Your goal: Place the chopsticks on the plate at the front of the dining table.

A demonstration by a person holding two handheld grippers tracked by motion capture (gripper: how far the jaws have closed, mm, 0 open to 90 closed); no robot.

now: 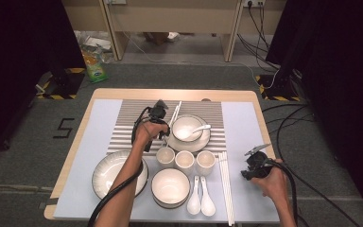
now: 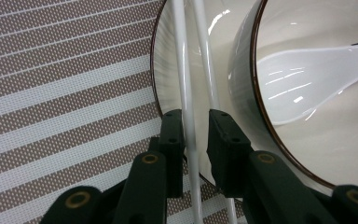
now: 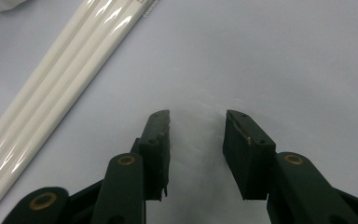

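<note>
Now white chopsticks [image 2: 186,93] between left gripper [image 2: 196,116] fingers [image 2: 172,140], over plate [image 2: 168,79].

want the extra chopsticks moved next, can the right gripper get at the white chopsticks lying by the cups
Probably yes. The right gripper sits open over bare mat with nothing between its jaws, and the white chopsticks lie beside it, uncovered, with nothing in between.

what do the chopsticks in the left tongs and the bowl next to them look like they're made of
Chopsticks: smooth glossy white, likely plastic or melamine, possibly ceramic; long bright highlights run along them. Bowl: looks like glazed ceramic; shiny white inside, a thin dark brown rim line and sharp reflections. The look alone cannot rule out melamine.
</note>
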